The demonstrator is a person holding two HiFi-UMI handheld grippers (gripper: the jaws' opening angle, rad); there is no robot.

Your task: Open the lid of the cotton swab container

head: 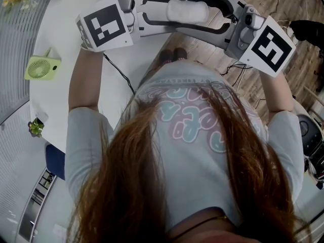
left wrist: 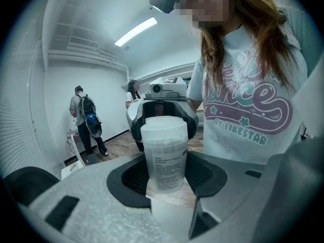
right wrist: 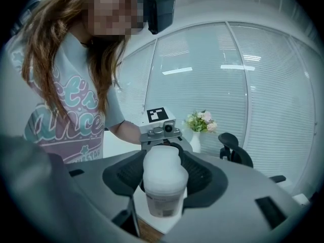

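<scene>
Cotton swab container (head: 187,10) is at 12 o'clock in head view, lying level in the air, clear of the bench (head: 61,39) at 10 o'clock. Left gripper (left wrist: 166,178) jaws clamp the labelled body. Right gripper (right wrist: 163,181) jaws clamp the far end, apparently the lid. Lid still on. Step: both ends gripped, ready to part. Next: hold the body firm and twist or draw the lid straight off.

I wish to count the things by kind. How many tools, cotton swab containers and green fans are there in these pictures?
tools: 2, the left tool and the right tool
cotton swab container: 1, held between both tools
green fan: 1, on the table
total: 4
</scene>
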